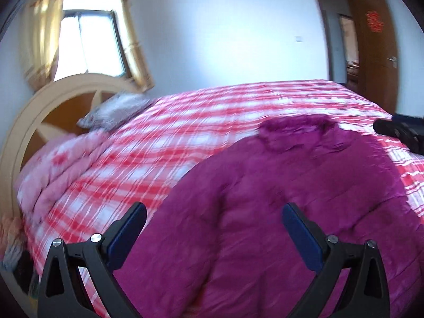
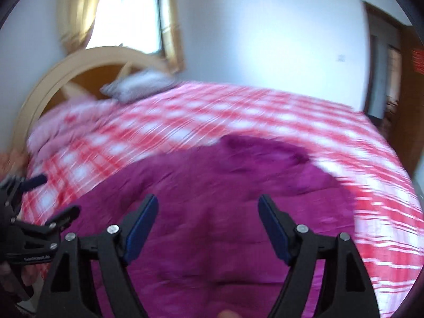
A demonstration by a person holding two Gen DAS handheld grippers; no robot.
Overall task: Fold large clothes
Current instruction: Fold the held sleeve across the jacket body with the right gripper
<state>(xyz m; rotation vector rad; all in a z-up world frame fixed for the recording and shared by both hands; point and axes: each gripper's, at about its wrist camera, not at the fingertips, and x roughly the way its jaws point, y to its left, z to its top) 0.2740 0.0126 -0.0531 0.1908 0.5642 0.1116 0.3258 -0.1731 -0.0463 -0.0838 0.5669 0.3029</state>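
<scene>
A large magenta padded jacket (image 1: 278, 190) lies spread on the red-and-white checked bed cover (image 1: 185, 122), its furry collar (image 1: 296, 129) at the far end. My left gripper (image 1: 214, 212) hovers open above the jacket's near part, with nothing between its blue pads. In the right wrist view the same jacket (image 2: 212, 198) fills the lower middle, collar (image 2: 265, 153) beyond. My right gripper (image 2: 208, 204) stands open above the fabric and holds nothing. The left gripper (image 2: 39, 201) shows at that view's left edge. Both views are motion-blurred.
A curved wooden headboard (image 1: 34, 116) and a grey pillow (image 1: 116, 111) are at the bed's far left. A pink quilt (image 1: 61, 164) lies along the left side. A dark object (image 1: 402, 132) sits at the right edge. An open wooden door (image 1: 376, 47) stands beyond.
</scene>
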